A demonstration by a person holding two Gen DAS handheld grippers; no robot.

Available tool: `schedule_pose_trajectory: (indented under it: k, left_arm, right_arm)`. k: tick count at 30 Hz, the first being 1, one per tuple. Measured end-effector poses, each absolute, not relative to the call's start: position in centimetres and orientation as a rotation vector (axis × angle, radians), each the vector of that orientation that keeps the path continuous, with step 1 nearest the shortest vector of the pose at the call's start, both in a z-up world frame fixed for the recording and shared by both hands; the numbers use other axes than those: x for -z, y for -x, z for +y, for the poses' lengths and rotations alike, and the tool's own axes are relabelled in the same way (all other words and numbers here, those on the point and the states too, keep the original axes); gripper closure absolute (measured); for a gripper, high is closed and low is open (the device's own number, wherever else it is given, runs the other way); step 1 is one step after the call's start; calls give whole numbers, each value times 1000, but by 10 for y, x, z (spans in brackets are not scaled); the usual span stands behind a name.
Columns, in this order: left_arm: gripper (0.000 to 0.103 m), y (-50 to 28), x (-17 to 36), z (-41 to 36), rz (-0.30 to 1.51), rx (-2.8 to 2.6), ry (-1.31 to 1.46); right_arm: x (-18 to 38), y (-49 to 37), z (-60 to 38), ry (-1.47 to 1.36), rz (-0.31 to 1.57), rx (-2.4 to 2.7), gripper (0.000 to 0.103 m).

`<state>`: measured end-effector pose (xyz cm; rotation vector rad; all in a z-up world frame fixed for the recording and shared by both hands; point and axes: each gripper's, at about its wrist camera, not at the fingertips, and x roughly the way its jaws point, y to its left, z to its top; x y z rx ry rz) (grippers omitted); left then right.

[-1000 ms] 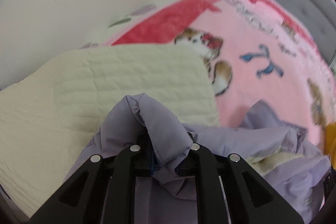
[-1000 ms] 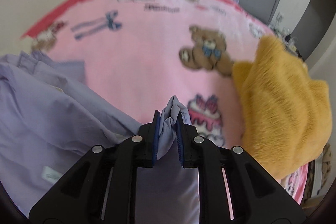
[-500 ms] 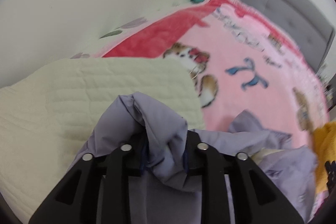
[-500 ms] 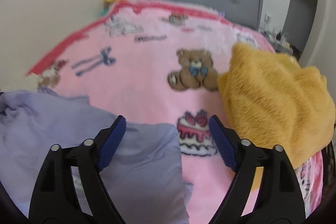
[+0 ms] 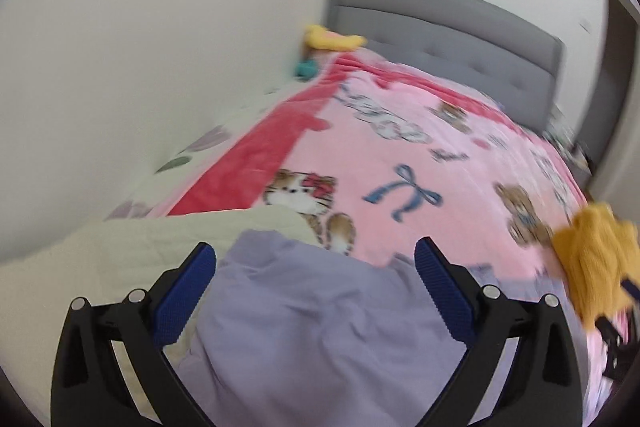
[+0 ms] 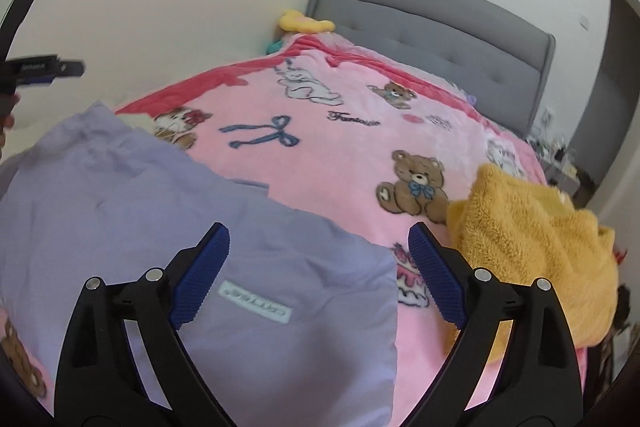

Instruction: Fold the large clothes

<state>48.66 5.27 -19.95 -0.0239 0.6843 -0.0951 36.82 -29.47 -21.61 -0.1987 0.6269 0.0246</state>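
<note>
**Now both tongs off the lilac garment**

Now my left gripper (image 5: 314, 259) has its blue pads (image 5: 185, 291) spread wide, the jaws opening, and nothing is pinched between them; the lilac garment (image 5: 320, 327) lies below the gap, not pressed by either pad. My right gripper (image 6: 318, 247) is likewise wide and opening, gripping nothing, poised above the same garment (image 6: 168, 211) near its small pale label (image 6: 255, 302). The garment lies folded on the pink cartoon blanket (image 6: 340, 155) at the near end of the bed, its left part over a cream quilted pad (image 5: 100, 259). A mustard fleece garment (image 6: 532, 227) sits heaped just to its right. The grey headboard (image 6: 440, 27) stands at the far end.
</note>
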Motion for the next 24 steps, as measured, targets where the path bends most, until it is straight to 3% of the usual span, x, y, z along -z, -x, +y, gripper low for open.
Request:
schedule_pose_trajectory:
  k: [4,8,14,24]
  left_arm:
    - [5,-483,219,38,778,183,-65]
    - [5,-491,261,41,916,128,-146]
    - [4,-490,305,63,1020,154,-119]
    - [4,-485,315,59,986,165,-164]
  right_arm:
    - [218,-358,-292,196,653,-62,16]
    - [256,-367,-306,214,787,-70,32]
    - [310,-377,-325,220,923,-21,26]
    - [331,-368,-327,183,937,26,24]
